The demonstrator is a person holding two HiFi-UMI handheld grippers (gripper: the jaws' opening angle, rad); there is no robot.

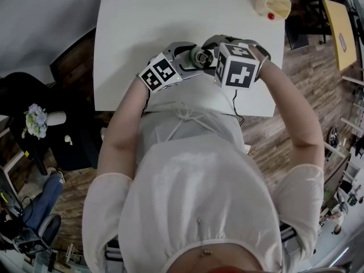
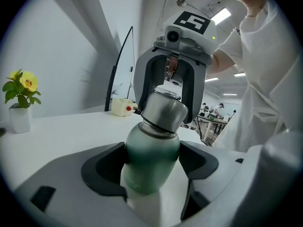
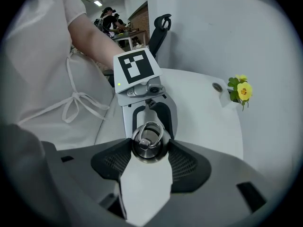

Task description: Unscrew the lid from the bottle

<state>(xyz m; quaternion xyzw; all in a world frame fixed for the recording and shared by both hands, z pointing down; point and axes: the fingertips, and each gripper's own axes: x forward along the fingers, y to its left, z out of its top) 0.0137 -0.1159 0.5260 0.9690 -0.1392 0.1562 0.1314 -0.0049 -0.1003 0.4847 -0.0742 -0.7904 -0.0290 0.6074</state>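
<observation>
A green metal bottle (image 2: 150,162) with a steel lid (image 2: 163,109) is held over the white table (image 1: 131,33), near its front edge. My left gripper (image 2: 151,169) is shut on the bottle's green body, with a dark pad pressed against each side. From above, my right gripper (image 3: 148,148) points steeply down and is shut on the lid (image 3: 148,141), whose ring handle faces its camera. In the head view both grippers meet at the lid (image 1: 200,56), with the left gripper (image 1: 192,62) on one side and the right gripper (image 1: 209,51) on the other. The bottle's lower part is hidden.
A cream box with a red button (image 1: 273,3) sits at the table's far right corner. A yellow flower in a white pot (image 2: 20,98) stands at the far edge. A black office chair (image 3: 160,30) is behind the table. Wooden floor lies to the right.
</observation>
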